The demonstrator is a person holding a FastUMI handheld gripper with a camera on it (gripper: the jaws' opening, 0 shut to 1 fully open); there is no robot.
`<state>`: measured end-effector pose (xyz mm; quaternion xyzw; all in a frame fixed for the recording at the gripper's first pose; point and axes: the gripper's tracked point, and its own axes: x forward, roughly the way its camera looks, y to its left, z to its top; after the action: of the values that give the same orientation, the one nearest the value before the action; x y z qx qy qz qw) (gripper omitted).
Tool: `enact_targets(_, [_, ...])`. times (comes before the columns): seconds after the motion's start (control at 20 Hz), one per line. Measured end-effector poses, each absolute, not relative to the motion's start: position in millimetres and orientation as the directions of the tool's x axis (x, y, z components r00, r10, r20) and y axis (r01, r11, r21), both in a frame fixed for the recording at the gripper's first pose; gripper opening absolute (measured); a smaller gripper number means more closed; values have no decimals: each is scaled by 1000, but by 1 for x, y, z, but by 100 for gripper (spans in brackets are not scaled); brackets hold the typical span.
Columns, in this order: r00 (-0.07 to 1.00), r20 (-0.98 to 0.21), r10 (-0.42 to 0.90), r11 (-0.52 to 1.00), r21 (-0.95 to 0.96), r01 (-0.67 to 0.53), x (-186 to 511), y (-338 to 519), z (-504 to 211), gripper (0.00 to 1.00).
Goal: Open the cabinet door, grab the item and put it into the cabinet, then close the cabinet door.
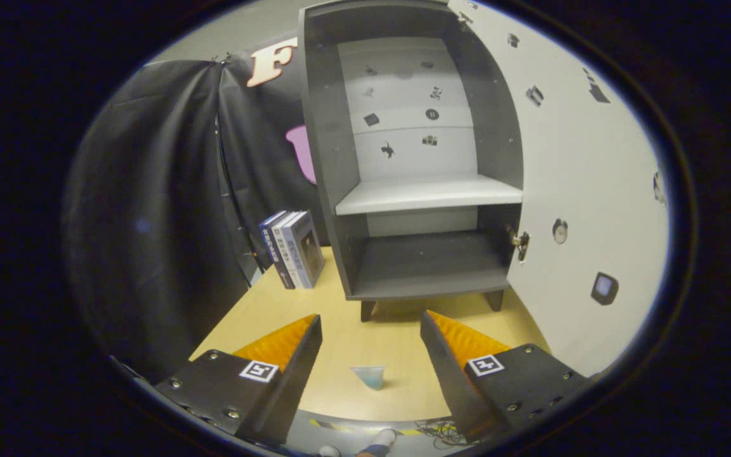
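Claw [370,324]: spread wide, 2 fingers apart, nothing pinched between them, raised above the table.
Item [368,376]: small pale blue translucent piece, lying on the table between the 2 fingers, touching neither.
Table [346,343]: light wood top, carrying item, books and cabinet.
Cabinet [413,158]: dark grey, standing on short legs just beyond the fingertips, front open.
Shelf [429,193]: 1 pale board across the middle, bare; dark bottom compartment below, also bare.
Back panel [407,108]: pale, dotted with small dark stickers.
Door [584,190]: white, swung fully open to the right of the cabinet, hinged at the cabinet's right edge, a few small stickers and a round fitting on its inner face.
Books [294,249]: 3 upright, leaning together, left of the cabinet, against the black cloth wall.
Floor edge: shoes [378,441] visible below the table's near edge.
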<state>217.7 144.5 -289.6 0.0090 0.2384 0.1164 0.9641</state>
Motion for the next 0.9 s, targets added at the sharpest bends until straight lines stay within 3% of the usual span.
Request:
enact_targets(0.6, [738,-640,216,966,33,-255,236,160,-453,93])
enact_targets(0.8, [712,-669,214,971,65,-231,236,161,-488,88])
enact_targets(0.9, [723,-662,199,978,83,-193,241,155,-487,68])
